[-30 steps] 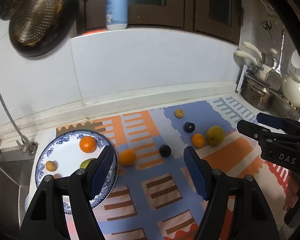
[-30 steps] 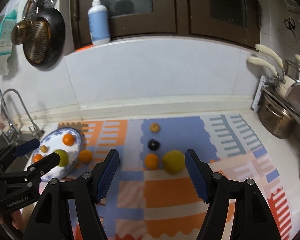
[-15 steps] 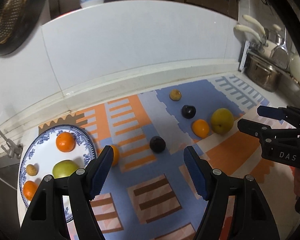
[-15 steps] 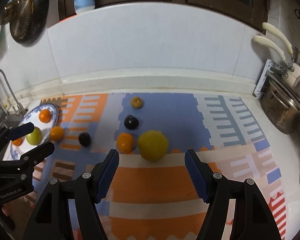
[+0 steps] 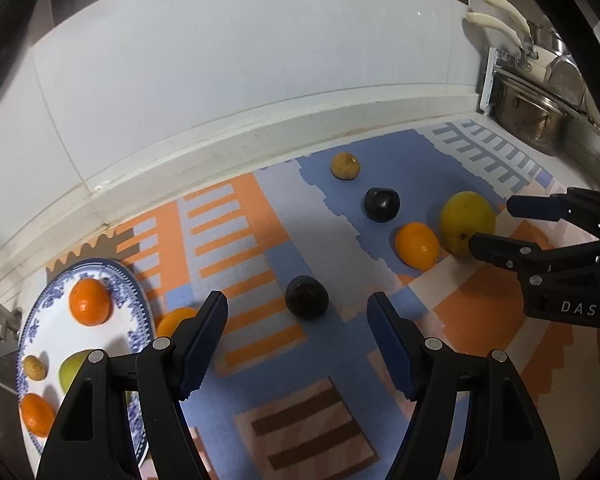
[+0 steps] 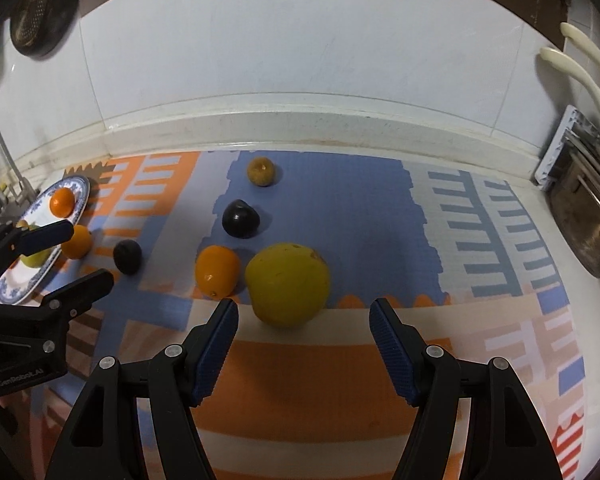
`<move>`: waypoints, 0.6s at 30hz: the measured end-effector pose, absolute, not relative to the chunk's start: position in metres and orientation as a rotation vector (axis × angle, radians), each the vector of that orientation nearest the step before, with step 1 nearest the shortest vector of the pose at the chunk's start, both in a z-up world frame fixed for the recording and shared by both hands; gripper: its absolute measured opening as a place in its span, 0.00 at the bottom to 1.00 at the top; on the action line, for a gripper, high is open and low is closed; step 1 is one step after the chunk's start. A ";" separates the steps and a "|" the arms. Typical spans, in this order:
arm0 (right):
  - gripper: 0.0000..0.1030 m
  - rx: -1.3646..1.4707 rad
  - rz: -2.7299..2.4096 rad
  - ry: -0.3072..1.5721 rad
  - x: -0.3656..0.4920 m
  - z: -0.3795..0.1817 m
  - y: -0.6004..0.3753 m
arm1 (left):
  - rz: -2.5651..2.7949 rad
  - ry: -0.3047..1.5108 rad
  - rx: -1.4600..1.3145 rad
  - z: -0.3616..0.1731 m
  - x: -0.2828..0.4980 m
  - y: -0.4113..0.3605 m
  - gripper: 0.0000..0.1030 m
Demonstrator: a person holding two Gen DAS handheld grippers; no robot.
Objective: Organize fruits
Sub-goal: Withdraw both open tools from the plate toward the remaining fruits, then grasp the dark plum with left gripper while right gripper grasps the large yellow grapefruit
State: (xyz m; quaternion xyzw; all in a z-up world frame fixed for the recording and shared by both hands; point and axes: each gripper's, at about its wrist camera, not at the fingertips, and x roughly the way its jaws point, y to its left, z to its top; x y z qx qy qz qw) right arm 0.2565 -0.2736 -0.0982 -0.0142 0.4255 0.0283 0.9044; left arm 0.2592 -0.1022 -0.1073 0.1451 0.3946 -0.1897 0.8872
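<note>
On the worktop a patterned foam mat (image 6: 380, 208) in orange, blue and cream is lying along the white back wall, and the fruits are sitting on it. The right gripper (image 6: 304, 316) is hovering with its blue-padded fingers (image 6: 392, 344) standing wide apart, gripping nothing, just short of a large round yellow fruit (image 6: 287, 283) near the middle of the mat. Just beside that fruit, on its left, a small orange citrus (image 6: 217, 270) is resting; behind these a dark purple plum (image 6: 240, 218) and, nearer the back edge, a small brownish-yellow fruit (image 6: 261, 171) are lying apart from one another.

The left gripper (image 5: 298, 320) is also holding its blue-padded fingers (image 5: 202, 340) wide apart and empty, with a second dark plum (image 5: 306, 296) sitting on the mat just beyond the gap between them. An orange citrus (image 5: 176, 318) is lying beside the rim of a blue-and-white patterned plate (image 5: 138, 300) at the mat's left end. On the plate two orange mandarins (image 5: 90, 302), a green fruit (image 5: 74, 372) and a small tan fruit (image 5: 34, 368) are resting.

White letters "DAS" are showing on the right gripper's black body in the left wrist view, and "GenRobot.AI" is showing on the left gripper's body in the right wrist view. A steel pot (image 5: 532, 114) is standing at the worktop's right end.
</note>
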 end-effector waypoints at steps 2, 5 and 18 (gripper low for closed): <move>0.67 -0.029 0.062 0.878 0.260 -0.100 -0.275 | -0.396 0.831 0.309 -0.112 0.263 -0.104 0.69; 0.67 -0.034 0.071 0.879 0.264 -0.102 -0.275 | -0.404 0.849 0.304 -0.117 0.268 -0.105 0.68; 0.59 -0.032 0.110 0.891 0.273 -0.108 -0.273 | -0.436 0.908 0.287 -0.129 0.280 -0.107 0.33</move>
